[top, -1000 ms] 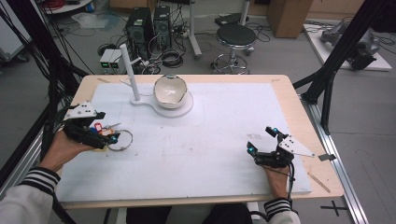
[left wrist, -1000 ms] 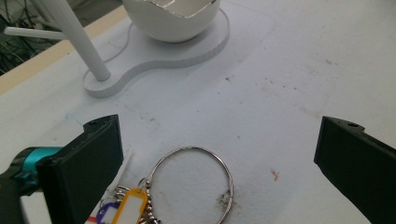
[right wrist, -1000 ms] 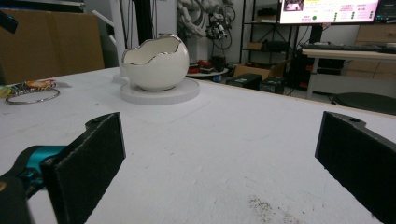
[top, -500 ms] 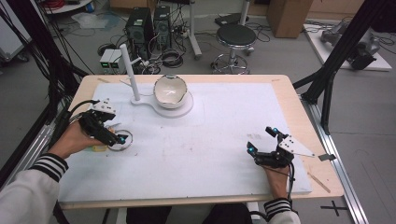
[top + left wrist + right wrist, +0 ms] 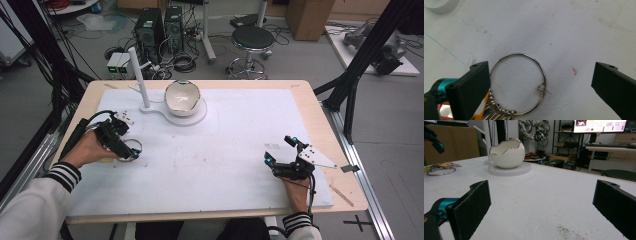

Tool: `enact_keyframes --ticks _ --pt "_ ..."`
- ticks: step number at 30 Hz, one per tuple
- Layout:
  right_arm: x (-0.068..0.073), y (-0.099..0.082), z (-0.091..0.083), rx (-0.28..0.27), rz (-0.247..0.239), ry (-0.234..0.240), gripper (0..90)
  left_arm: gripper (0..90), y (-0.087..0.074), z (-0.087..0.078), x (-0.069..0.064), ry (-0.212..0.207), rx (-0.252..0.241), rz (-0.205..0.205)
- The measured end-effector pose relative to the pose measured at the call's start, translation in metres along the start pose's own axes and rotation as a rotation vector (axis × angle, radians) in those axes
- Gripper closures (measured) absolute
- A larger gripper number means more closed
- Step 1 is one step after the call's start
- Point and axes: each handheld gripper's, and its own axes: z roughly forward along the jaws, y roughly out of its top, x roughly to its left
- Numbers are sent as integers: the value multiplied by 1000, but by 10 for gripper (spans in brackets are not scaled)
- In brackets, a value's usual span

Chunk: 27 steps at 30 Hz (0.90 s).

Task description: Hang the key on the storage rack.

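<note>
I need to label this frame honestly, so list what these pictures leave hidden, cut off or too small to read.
- Keys on the key ring: in the left gripper view the bottom edge and the left gripper's near jaw cut them off; number unclear.
- Inside of the egg-shaped bowl: its wall hides the bottom in the right gripper view; too small in the high view.
- Monitor text: too small and blurred.
- Person's right hand: largely under the right gripper.

A light wooden tabletop (image 5: 327, 135) carries a large white mat (image 5: 225, 150) that covers most of it, leaving a wooden border on every side. On the mat's far left part lies a white stand base (image 5: 192, 116) with 1 upright white post (image 5: 138, 77) and a white egg-shaped bowl (image 5: 182, 97) with a jagged rim. Nearer, at the left, a metal key ring (image 5: 520, 83) lies flat on the mat, its keys (image 5: 499, 113) bunched at one side.
</note>
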Motion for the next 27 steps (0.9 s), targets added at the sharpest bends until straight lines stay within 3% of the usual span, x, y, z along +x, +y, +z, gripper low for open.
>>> enact_keyframes --ticks 3,7,11,16,18,22,27 --pt "0 0 0 1 0 -1 11 67 2 5 0 -10 43 -21" --pt "0 0 0 1 0 -1 11 87 2 8 0 -25 64 -35" --pt "0 0 0 1 0 0 11 95 3 12 -1 -28 106 -9" --pt "0 0 0 1 1 0 11 101 3 18 -4 -30 138 -10" --pt "0 0 0 1 0 0 11 101 3 21 -3 -29 178 27" --pt "0 0 0 1 0 -1 11 114 4 28 -6 -37 195 14" --pt "0 0 0 1 0 -2 11 131 5 33 -4 -44 252 26"
